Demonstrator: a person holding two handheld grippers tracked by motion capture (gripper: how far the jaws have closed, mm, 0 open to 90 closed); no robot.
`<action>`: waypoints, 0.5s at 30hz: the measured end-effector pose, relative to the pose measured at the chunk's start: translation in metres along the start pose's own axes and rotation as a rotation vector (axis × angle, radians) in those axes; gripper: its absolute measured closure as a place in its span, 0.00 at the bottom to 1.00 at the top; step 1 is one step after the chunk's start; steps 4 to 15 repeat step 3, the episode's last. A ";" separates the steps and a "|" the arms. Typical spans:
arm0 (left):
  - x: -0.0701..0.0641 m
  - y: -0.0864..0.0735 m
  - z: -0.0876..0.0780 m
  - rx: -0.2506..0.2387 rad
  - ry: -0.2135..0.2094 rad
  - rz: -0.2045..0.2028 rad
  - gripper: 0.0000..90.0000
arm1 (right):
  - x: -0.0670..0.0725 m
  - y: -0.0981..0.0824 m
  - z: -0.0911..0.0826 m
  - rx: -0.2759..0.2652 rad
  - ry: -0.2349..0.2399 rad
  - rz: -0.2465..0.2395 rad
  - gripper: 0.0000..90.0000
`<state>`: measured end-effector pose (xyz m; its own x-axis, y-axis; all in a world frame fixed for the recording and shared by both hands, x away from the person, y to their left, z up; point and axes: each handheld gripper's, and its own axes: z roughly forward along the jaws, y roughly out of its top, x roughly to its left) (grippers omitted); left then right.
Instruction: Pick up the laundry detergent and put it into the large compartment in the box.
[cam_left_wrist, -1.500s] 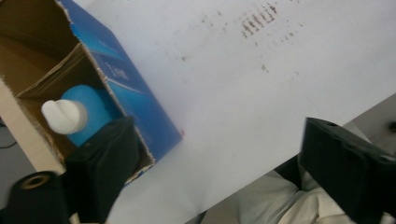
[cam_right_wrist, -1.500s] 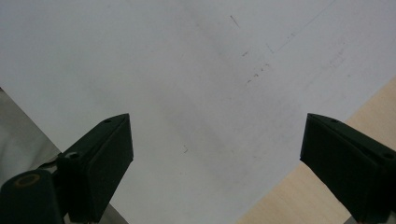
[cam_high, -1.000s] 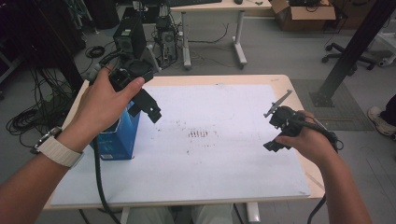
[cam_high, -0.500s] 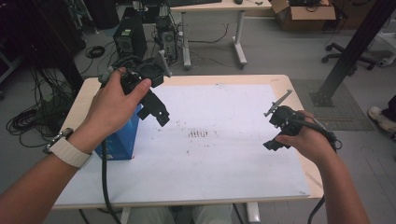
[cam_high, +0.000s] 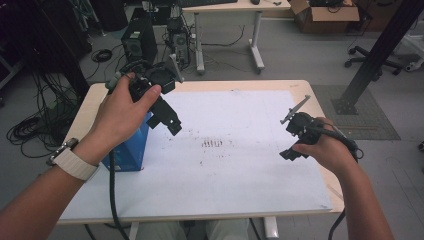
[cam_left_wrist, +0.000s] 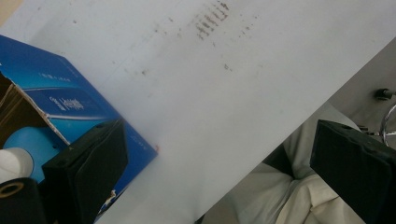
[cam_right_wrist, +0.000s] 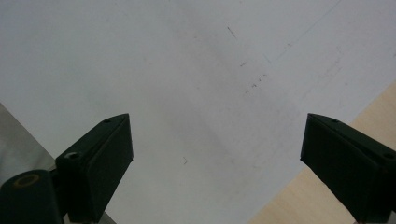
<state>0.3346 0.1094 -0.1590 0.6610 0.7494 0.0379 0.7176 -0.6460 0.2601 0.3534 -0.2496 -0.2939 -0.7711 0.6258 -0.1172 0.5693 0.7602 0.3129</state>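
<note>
Left gripper (cam_high: 167, 117) held up over the left side of the table (cam_high: 260, 86), just beside and above the blue box (cam_high: 131, 150), jaws spread wide with nothing between them; in the left gripper view (cam_left_wrist: 219, 172) one jaw sits in front of the box's near edge, the other out past the table edge over the person's light trousers (cam_left_wrist: 303, 196), no contact with the box that I can see. Blue box stands upright on the white sheet (cam_high: 240, 165) at the left edge of the table, top flaps open (cam_left_wrist: 28, 112); inside, the left gripper view shows a brown cardboard flap, a rounded blue item (cam_left_wrist: 28, 144) and a white rounded piece (cam_left_wrist: 14, 163) next to it, can't tell what either is. Right gripper (cam_high: 295, 140) hangs over the right part of the sheet, well apart from the box, jaws also wide open and empty; right gripper view (cam_right_wrist: 215, 163) looks down on bare white sheet with the wooden table border (cam_right_wrist: 327, 196) at the lower right corner. Faint dark scuff marks (cam_high: 212, 143) in the middle of the sheet, between the two grippers. A wristwatch with a pale strap (cam_high: 70, 160) on the left forearm
</note>
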 end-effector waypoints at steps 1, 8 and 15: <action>0.000 0.000 0.000 0.000 -0.001 0.000 0.05 | 0.000 0.000 0.000 0.000 0.000 -0.001 0.10; 0.000 0.000 0.000 -0.001 -0.002 -0.001 0.05 | 0.000 0.000 0.000 0.000 0.000 0.002 0.10; 0.000 0.000 0.000 -0.001 -0.002 -0.001 0.05 | 0.000 0.000 0.000 0.000 0.000 0.002 0.10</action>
